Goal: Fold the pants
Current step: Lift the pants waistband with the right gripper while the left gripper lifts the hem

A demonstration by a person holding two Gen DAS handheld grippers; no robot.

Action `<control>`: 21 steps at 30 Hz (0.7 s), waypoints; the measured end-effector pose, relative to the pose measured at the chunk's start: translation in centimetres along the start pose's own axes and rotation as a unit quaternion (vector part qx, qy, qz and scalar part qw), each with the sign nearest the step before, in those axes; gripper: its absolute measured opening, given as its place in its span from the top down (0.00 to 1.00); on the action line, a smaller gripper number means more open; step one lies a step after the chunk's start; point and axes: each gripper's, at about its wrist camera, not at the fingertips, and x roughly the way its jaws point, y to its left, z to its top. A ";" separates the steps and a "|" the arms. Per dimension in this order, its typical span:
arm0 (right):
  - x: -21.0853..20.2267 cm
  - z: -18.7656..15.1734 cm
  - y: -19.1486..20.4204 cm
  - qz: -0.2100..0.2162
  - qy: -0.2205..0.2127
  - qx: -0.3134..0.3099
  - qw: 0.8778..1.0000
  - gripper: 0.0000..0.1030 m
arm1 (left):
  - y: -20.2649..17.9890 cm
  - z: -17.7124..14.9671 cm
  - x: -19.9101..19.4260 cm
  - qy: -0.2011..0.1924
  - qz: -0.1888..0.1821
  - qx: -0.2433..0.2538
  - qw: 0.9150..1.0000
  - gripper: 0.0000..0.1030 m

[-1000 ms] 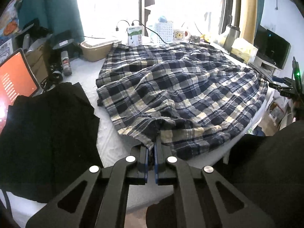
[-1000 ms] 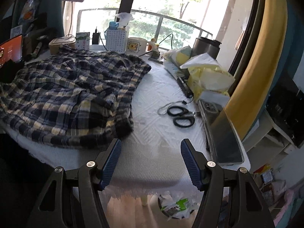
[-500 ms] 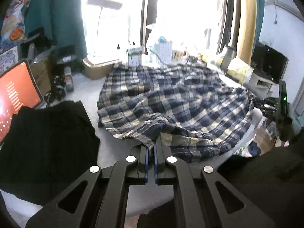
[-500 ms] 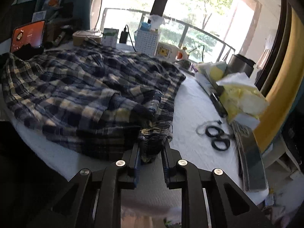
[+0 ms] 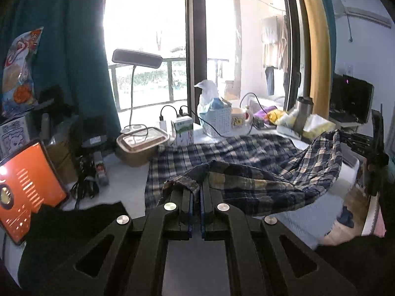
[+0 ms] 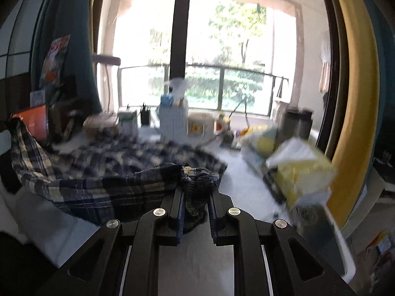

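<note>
Above the white table, hanging between two tools: plaid pants, near edge lifted clear and sagging in the middle, far part lying on the tabletop below the window. At the left gripper, jaws clamped tight on a pinch of waistband. At the right gripper, jaws pressing on a thick bunched corner of the same fabric. Lying at the left of the table, black cloth; standing beside it, an orange-lit screen.
</note>
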 end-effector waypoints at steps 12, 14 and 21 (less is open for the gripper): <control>6.4 6.2 -2.0 -0.002 -0.008 0.080 0.997 0.84 | 5.3 5.4 7.3 -0.011 0.026 -0.028 0.999 0.97; 8.2 7.1 -2.4 -0.010 0.002 0.088 0.996 0.84 | 6.0 5.9 8.9 -0.004 0.026 -0.033 0.999 0.97; 14.9 8.6 -5.0 -0.013 0.043 0.131 0.990 0.84 | 8.3 6.9 16.2 0.031 0.015 -0.051 0.998 0.97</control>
